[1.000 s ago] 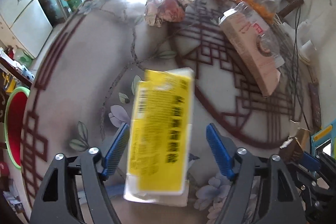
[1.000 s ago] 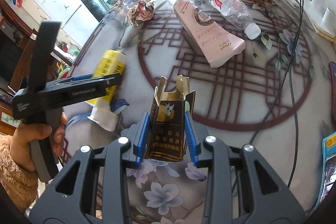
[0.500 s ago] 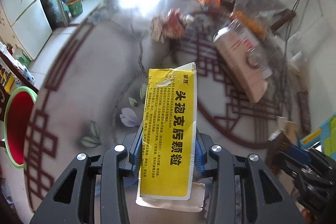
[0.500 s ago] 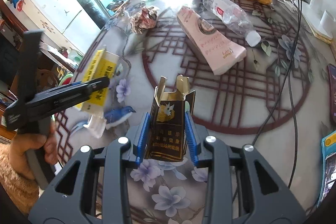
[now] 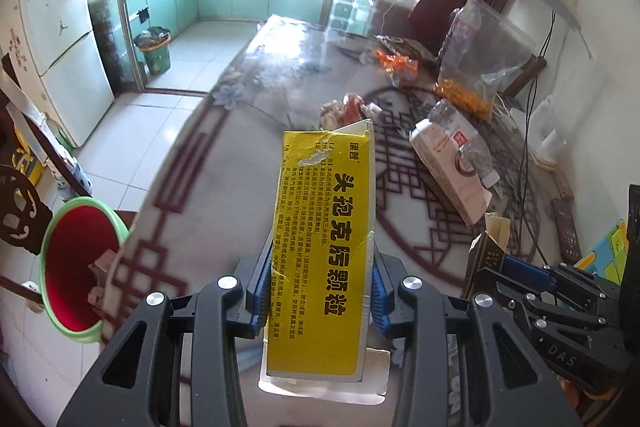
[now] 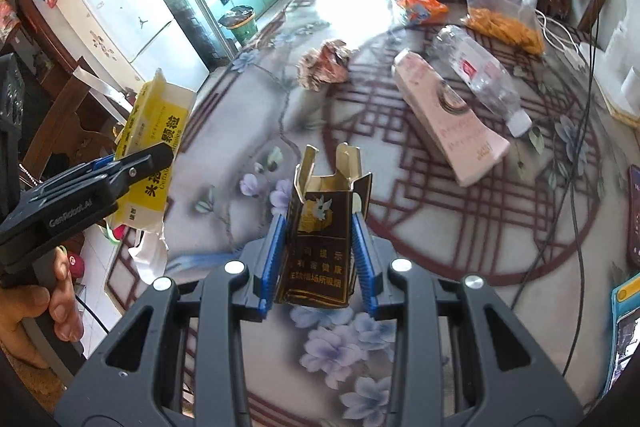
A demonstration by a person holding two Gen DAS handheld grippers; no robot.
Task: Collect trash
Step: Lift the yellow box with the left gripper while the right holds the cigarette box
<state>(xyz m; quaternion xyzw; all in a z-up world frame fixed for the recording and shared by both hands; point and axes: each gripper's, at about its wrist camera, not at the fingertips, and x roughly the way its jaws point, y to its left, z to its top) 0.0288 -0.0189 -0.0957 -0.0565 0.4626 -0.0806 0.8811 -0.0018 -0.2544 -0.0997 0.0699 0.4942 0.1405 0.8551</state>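
Left gripper around yellow box

On the table the carton lies beside the bottle — crumpled wrapper to their left.

The box is bright yellow with black print and white edges; the opened pack is dark brown with gold lettering and a gold lining. The tabletop is pale grey with a maroon lattice ring and lilac flowers. A pink carton lies there; the bin is red inside, green-rimmed.
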